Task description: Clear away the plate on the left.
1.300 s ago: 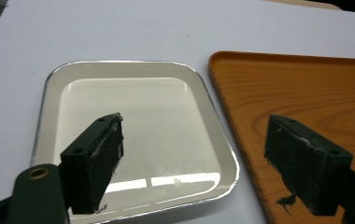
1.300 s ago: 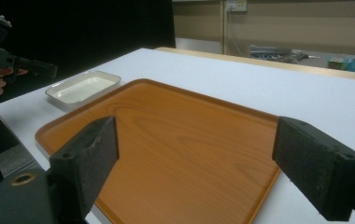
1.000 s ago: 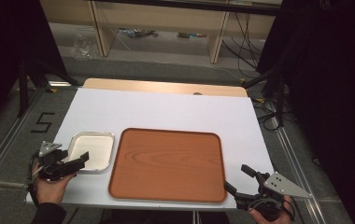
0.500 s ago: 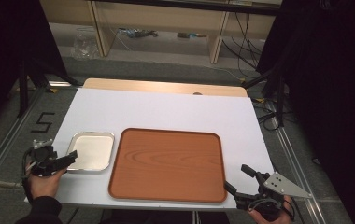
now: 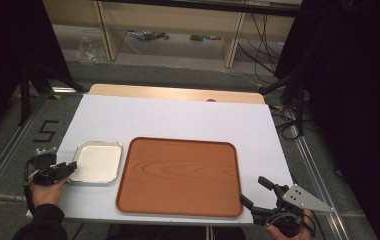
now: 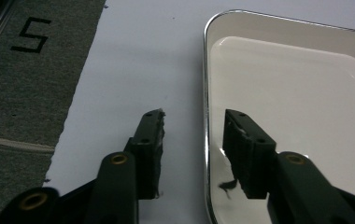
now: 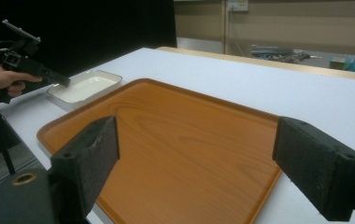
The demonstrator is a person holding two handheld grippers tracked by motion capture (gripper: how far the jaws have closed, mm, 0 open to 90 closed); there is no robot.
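Surface: white-topped desk (image 5: 178,115) | small white metal tray (image 5: 98,161) at left edge, beside large wooden tray (image 5: 180,175) | left gripper (image 6: 192,135) jaws just closing astride its rim, not yet pinching, likely to lift it | right gripper (image 7: 194,154) wide open, waiting at near right corner.

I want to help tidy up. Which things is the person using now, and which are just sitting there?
In use: left gripper, its jaws closing astride the small white tray rim.
Just there: wooden tray, white table sheet, right gripper, open and idle.
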